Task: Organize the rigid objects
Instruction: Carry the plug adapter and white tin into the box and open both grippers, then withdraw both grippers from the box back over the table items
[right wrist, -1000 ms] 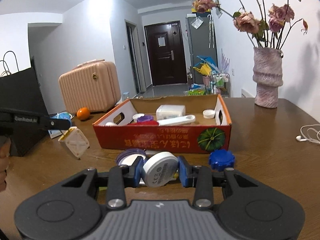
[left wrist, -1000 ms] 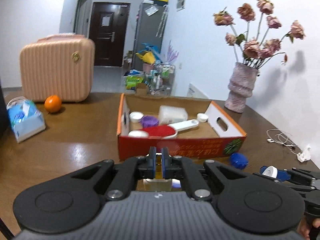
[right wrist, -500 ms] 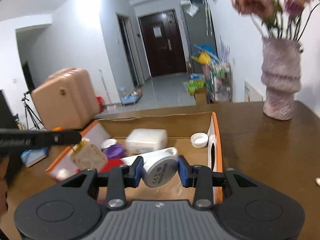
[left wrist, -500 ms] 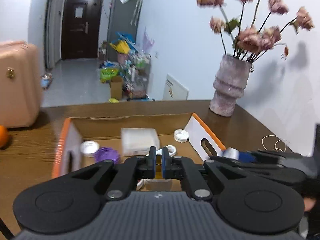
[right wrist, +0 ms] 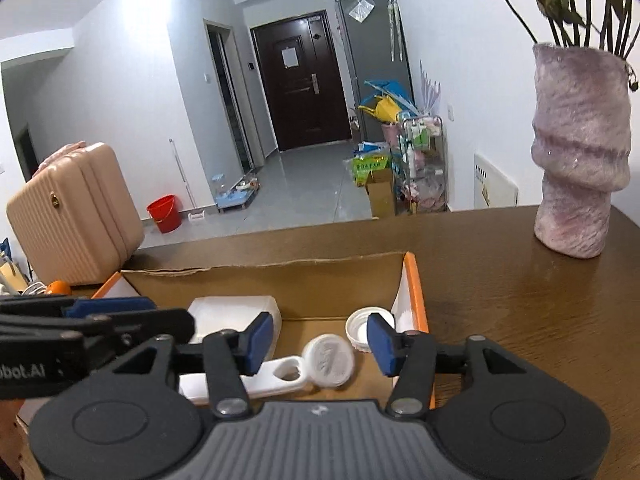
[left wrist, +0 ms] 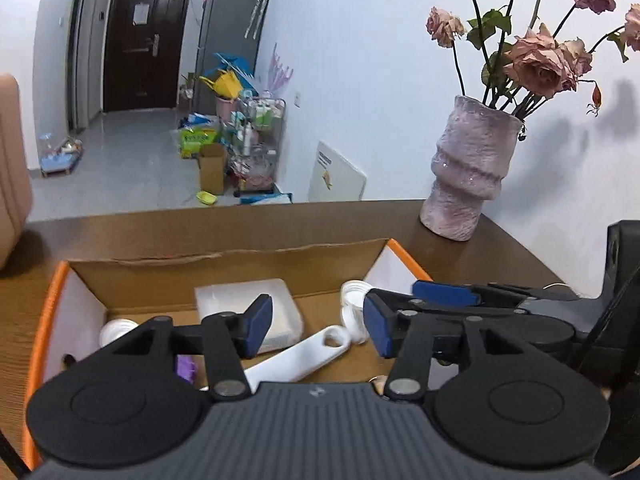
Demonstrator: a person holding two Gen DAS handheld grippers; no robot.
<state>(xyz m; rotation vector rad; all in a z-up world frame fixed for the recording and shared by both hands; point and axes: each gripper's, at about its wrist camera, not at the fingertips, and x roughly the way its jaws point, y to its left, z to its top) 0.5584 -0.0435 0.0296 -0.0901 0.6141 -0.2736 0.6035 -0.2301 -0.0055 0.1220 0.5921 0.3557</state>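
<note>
Right gripper (right wrist: 320, 340) hanging wide open over cardboard box (right wrist: 416, 280), white round puck (right wrist: 329, 366) sitting inside below it; left gripper (left wrist: 318, 326) gaping wide too, holding nothing.

White walls (right wrist: 120, 92), grey floor (right wrist: 312, 196), dark door (right wrist: 300, 84).

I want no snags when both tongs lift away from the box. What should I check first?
1. Right tongs open, nothing held: ok.
2. Left tongs open, nothing held: ok.
3. Round white disc lies in the box, clear of the right pads: ok.
4. Disc rests against the white scoop handle; stable: cannot tell.
5. The left tongs' released item sits in the box: cannot tell, hidden under the tool.
6. Both tongs are close together over the box; room to part without bumping: cannot tell.
</note>
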